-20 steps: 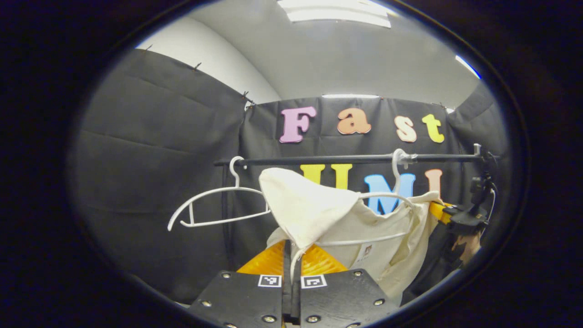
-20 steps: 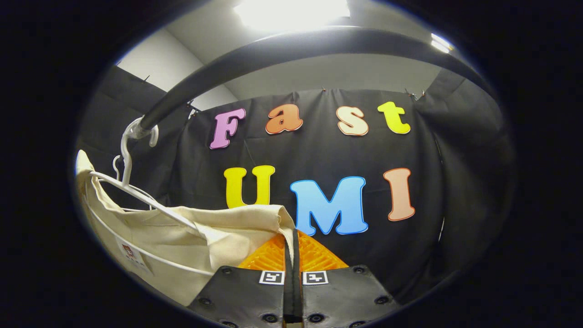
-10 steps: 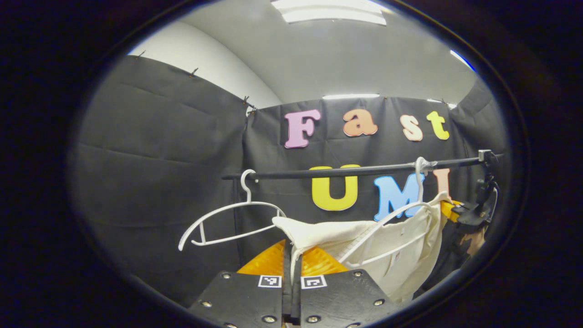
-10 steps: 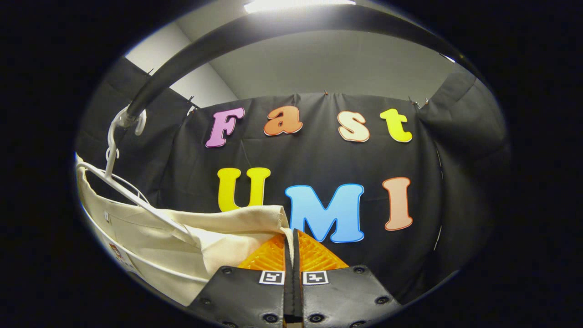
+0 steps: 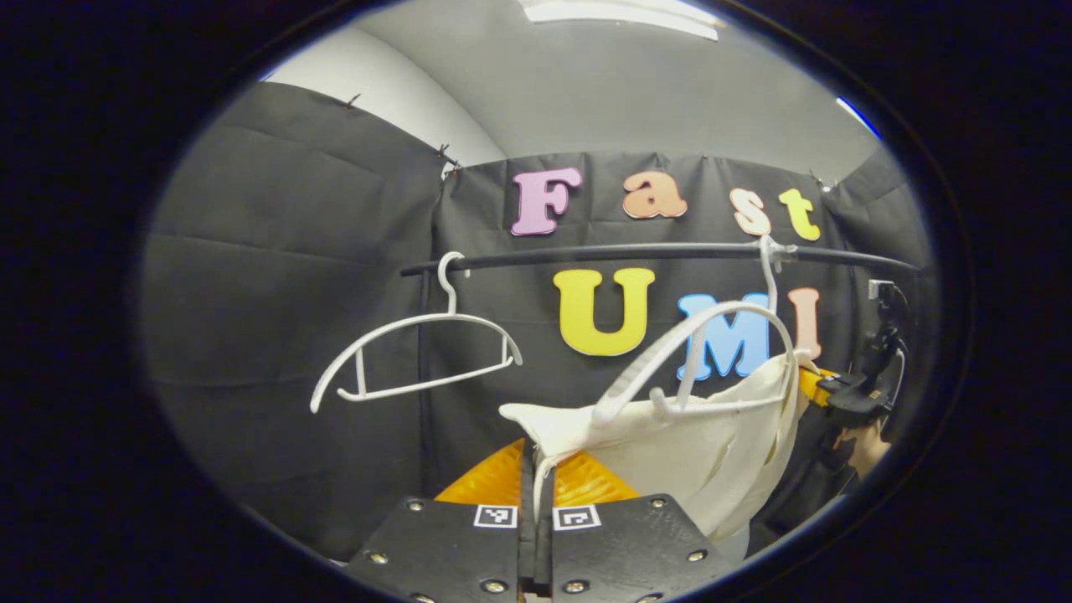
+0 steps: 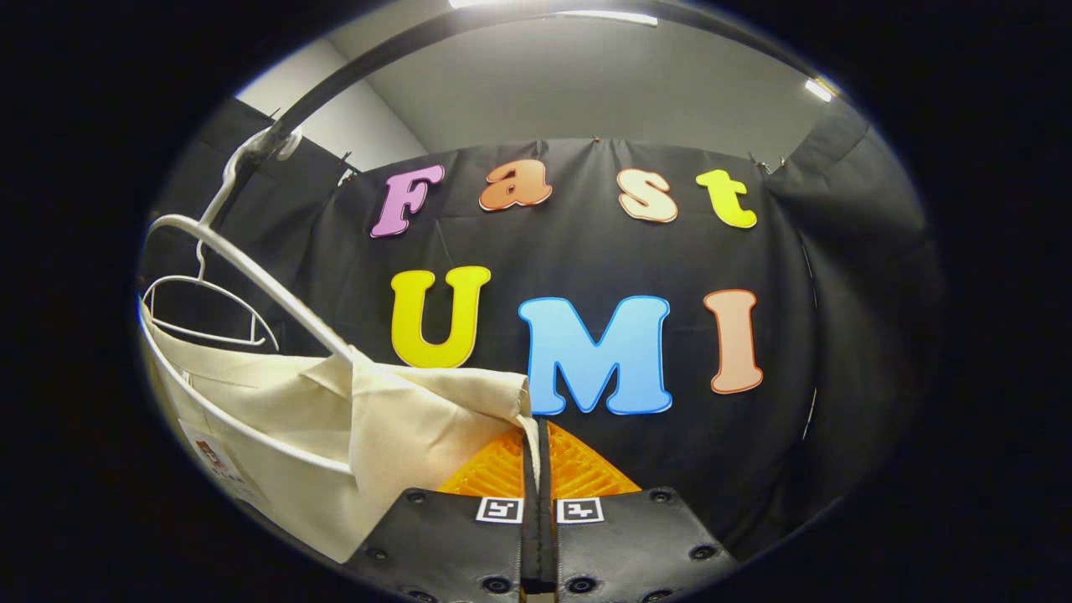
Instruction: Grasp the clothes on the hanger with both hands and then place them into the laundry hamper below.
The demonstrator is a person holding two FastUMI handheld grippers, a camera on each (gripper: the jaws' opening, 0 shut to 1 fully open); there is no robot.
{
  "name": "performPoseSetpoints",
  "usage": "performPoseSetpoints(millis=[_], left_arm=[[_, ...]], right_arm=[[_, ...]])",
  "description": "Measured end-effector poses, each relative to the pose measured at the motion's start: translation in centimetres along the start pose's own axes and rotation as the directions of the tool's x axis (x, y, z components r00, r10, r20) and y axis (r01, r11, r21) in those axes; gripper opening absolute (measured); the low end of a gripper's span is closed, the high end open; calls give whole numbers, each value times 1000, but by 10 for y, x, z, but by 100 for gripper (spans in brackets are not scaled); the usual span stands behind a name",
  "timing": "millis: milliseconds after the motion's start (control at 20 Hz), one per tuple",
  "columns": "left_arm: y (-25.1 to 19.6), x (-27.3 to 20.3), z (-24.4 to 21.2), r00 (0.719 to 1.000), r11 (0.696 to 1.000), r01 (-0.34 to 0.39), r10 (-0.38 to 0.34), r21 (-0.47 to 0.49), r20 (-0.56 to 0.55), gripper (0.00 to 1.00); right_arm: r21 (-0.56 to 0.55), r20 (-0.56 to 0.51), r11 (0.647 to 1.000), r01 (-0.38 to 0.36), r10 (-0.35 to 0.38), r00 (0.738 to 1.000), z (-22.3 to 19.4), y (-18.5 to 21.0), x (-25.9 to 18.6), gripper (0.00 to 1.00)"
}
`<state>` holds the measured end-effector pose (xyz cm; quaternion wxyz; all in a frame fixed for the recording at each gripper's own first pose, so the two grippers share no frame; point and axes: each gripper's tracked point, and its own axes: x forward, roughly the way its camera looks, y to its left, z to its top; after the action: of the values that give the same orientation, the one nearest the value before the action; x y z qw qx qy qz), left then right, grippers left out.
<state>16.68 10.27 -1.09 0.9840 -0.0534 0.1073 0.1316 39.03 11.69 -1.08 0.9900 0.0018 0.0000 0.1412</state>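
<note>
Hanger (image 5: 703, 352) apparently snags gripped garment (image 5: 703, 444).

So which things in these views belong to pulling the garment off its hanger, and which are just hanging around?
In the job:
- cream garment, pinched at both ends
- left gripper, shut on one corner
- right gripper, shut on the other corner
- white hanger partly inside the garment, tilted on the rail

Not in the job:
- bare white hanger, further along the rail
- black rail

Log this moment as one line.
left gripper: shut on garment | right gripper: shut on garment | hanger: on rail, tilted
</note>
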Motion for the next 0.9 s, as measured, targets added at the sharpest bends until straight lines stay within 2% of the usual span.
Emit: performPoseSetpoints(millis=[300,450,700,900], left_arm=[[2,-2,-52,997,999,1,-3,-34,-79,0],[-3,0,-62,995,999,7,-10,-34,-95,1],[-11,-4,-80,993,1000,19,-20,-9,-117,0],[-17,-2,-102,987,999,18,-23,-33,-156,0]], right_arm=[[-15,-81,1000,-20,19,997,-41,11,-1,0],[-15,-139,1000,-6,4,990,-62,11,-1,0],[-11,-243,999,-36,32,970,-96,26,-8,1],[18,-323,999,-49,53,945,-120,32,-13,1]])
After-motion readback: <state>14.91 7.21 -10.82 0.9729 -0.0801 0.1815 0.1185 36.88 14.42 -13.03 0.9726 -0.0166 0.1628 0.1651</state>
